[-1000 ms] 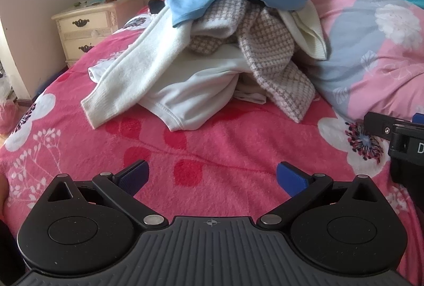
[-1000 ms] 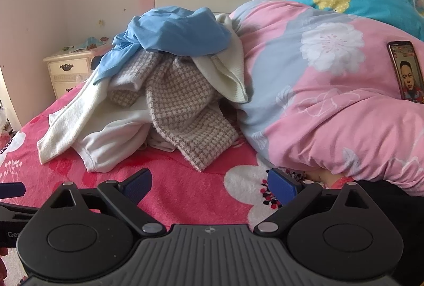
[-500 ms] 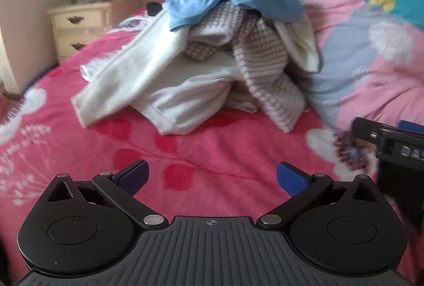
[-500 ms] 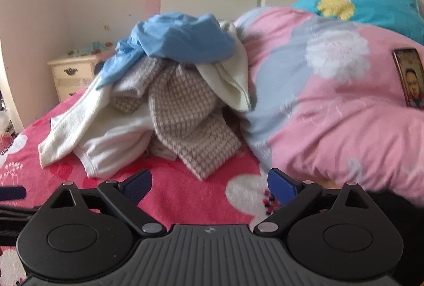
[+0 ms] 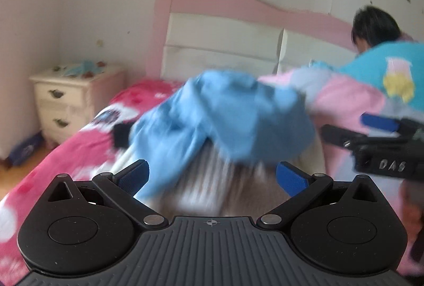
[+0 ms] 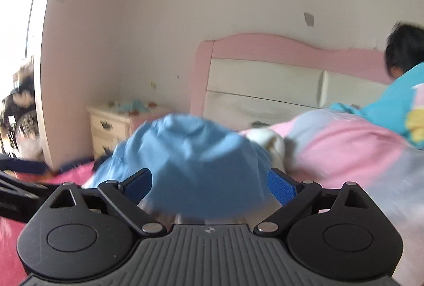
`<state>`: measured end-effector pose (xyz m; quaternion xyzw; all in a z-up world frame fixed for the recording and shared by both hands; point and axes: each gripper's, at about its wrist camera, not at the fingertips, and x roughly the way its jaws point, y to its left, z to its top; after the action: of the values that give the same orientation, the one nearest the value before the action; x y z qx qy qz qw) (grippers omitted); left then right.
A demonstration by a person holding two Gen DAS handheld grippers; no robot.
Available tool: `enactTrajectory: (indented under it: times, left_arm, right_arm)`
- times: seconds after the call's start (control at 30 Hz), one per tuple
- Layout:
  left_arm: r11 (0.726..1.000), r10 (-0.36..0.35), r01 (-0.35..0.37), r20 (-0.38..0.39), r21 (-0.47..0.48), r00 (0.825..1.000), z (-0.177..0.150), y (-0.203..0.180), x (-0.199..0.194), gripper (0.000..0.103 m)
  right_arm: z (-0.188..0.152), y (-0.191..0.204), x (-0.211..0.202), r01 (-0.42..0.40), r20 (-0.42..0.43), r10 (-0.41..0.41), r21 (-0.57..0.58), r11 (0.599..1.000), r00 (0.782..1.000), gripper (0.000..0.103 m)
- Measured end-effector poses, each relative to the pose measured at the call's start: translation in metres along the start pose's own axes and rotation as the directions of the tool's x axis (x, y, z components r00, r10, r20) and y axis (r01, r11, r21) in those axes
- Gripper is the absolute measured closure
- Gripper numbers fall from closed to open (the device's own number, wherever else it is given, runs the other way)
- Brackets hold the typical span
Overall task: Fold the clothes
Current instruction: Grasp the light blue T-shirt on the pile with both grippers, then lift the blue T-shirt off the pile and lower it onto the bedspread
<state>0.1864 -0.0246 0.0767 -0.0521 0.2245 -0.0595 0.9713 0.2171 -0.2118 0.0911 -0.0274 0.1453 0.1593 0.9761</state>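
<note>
On the pink bed, both grippers have closed in on the crumpled blue garment; left gripper and right gripper fingers spread wide, likely picking it up to fold.

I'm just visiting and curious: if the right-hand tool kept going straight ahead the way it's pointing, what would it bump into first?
Most likely the light blue garment on top of the clothes pile. It fills the space between the right gripper's open jaws. The picture is blurred, so depth is uncertain.
</note>
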Motion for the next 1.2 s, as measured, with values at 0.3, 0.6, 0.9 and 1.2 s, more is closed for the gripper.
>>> enactTrajectory:
  times: [0.3,0.6,0.9,1.2]
  left_arm:
    - [0.995,-0.009,0.002,-0.069,-0.103,0.998,0.025,-0.024,0.109,0.048]
    - [0.983,-0.041,0.036,-0.023,-0.178,0.999,0.019,-0.026,0.079,0.100]
    - [0.989,-0.047,0.063,0.123,-0.131,0.991,0.053,-0.031,-0.064,0.100]
    - [0.963,-0.143,0.204,0.303,-0.177,0.942,0.072,-0.020,-0.258,0.100]
  right_arm:
    - [0.011,-0.023,0.115,-0.085,-0.119,0.095,0.084,0.993,0.988,0.032]
    - [0.008,-0.013,0.081,-0.166,-0.085,0.170,0.046,0.985,0.982,0.093]
    - [0.071,0.005,-0.032,-0.292,0.047,0.288,0.120,0.949,0.956,0.094]
    - [0.139,0.040,-0.208,-0.508,0.143,0.490,0.154,0.847,0.860,0.094]
